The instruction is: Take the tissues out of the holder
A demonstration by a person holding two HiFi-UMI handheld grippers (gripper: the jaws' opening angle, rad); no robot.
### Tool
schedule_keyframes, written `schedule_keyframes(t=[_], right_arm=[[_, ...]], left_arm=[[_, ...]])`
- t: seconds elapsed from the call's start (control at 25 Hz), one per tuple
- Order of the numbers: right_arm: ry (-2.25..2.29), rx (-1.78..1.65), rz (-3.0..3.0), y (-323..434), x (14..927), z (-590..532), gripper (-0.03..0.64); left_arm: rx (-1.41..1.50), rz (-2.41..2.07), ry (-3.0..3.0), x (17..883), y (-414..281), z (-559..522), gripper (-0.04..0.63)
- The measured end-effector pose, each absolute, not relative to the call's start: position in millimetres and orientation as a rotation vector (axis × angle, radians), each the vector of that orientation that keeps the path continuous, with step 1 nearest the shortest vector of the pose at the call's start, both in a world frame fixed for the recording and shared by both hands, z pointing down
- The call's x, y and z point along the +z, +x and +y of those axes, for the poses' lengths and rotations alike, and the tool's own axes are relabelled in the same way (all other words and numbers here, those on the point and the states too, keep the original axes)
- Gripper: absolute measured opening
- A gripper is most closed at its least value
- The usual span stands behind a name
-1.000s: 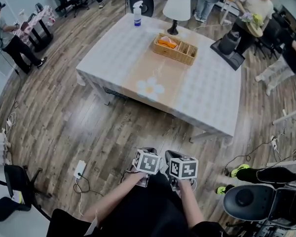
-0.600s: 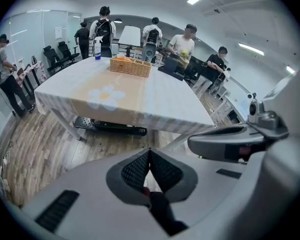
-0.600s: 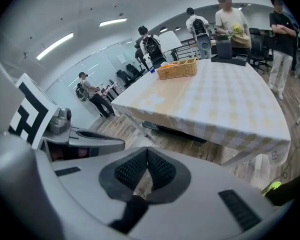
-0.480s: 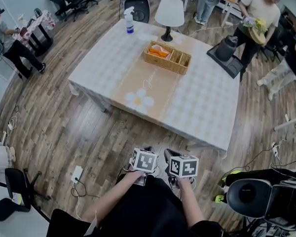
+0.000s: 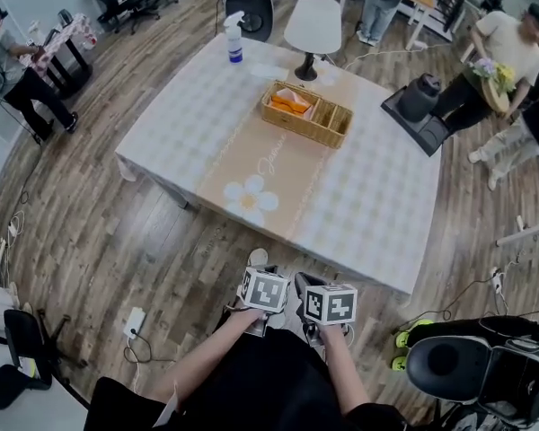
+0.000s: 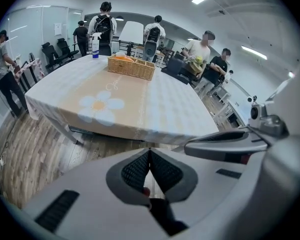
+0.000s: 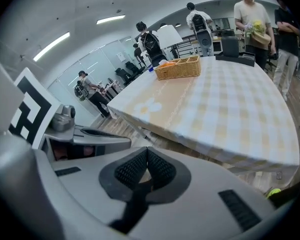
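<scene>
A wicker holder (image 5: pixel 307 113) stands on the far half of the checked table (image 5: pixel 359 196). Orange-wrapped tissues (image 5: pixel 290 104) lie in its left compartment. The holder also shows far off in the left gripper view (image 6: pixel 131 66) and the right gripper view (image 7: pixel 178 68). Both grippers are held side by side in front of the person's body, short of the table's near edge and well away from the holder. My left gripper (image 5: pixel 262 281) (image 6: pixel 149 151) is shut with nothing in it. My right gripper (image 5: pixel 316 287) (image 7: pixel 147 150) is shut and empty too.
On the table's far end stand a spray bottle (image 5: pixel 234 39) and a white lamp (image 5: pixel 312 27). A black device (image 5: pixel 419 97) sits by the far right corner. People stand around the room. An office chair (image 5: pixel 449 366) is at my right, a power strip (image 5: pixel 132 323) on the floor at left.
The table's near edge has come closer to the grippers, and the holder sits lower in view. Both grippers stay shut, side by side. The person at the far right has shifted rightward.
</scene>
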State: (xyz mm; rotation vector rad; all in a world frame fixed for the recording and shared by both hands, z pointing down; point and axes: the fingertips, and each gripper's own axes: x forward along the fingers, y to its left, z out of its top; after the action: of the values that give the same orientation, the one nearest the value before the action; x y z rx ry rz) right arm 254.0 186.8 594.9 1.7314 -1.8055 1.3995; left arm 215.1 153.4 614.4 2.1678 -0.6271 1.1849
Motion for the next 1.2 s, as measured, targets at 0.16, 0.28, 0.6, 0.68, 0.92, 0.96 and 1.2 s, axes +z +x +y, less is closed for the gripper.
schedule_keyframes(t=[0.16, 0.28, 0.6, 0.68, 0.92, 0.96, 1.2], right_arm=[[1.762, 1.389, -1.782, 280.6, 593.5, 154.6, 0.014], [1.778, 1.381, -1.782, 297.2, 587.2, 121.2, 0.014], [1.766, 1.329, -1.818, 324.1, 578.0, 41.0, 0.014], [1.762, 1.313, -1.826, 329.9, 575.0, 23.7, 0.014], [1.733, 1.281, -1.841, 343.4, 569.9, -25.6, 0.015], [1.728, 1.277, -1.842, 345.2, 569.4, -32.8, 0.015], [1.706, 1.249, -1.846, 352.9, 568.0, -69.3, 0.018]], left_arm=[[1.185, -0.597, 2.184, 614.7, 241.6, 119.8, 0.009], [1.185, -0.581, 2.195, 610.6, 258.3, 87.9, 0.009], [1.186, -0.571, 2.205, 605.0, 290.0, 9.9, 0.009], [1.179, -0.576, 2.204, 602.6, 294.2, -6.3, 0.009], [1.159, -0.595, 2.194, 599.4, 301.5, -50.3, 0.009], [1.157, -0.599, 2.192, 599.7, 301.9, -56.8, 0.009], [1.148, -0.615, 2.182, 603.3, 302.5, -93.1, 0.009]])
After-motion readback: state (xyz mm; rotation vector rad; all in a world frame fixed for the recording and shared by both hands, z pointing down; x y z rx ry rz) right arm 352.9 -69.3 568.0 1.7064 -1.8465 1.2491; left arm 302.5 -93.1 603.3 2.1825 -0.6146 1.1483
